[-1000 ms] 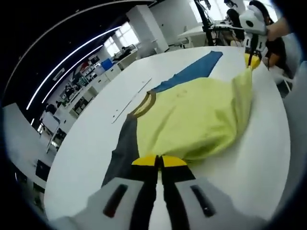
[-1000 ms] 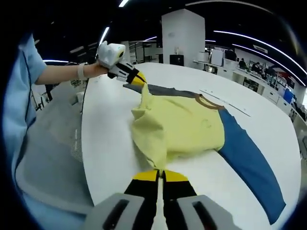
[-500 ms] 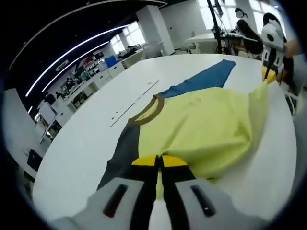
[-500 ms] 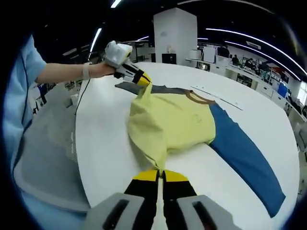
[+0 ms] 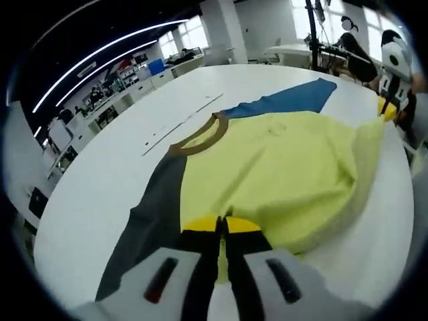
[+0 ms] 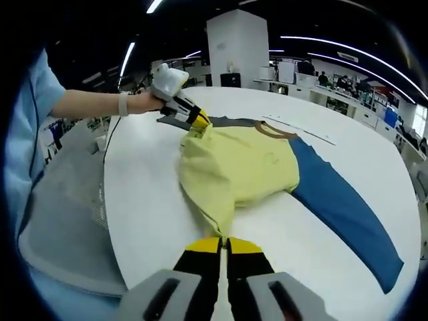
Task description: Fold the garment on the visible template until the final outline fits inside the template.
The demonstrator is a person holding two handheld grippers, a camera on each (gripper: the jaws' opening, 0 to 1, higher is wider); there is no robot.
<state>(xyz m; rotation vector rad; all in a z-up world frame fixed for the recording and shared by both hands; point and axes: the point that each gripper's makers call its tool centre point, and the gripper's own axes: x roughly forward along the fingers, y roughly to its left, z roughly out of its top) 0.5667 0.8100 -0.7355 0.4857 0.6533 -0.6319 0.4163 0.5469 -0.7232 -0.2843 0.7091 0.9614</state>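
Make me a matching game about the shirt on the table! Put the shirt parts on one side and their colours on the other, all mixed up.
Parts:
1. Body of the shirt
2. Long sleeve stretched out flat
3. Other sleeve
4. Collar

Colours:
A. Brown
B. Blue
C. Yellow
D. Dark grey

Pairs: 1-C, 2-B, 3-D, 4-A

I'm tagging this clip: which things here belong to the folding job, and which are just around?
Job:
shirt
left tongs, shut on its hem
right tongs, shut on its hem
white table

Around:
thin strip on the table
background desks
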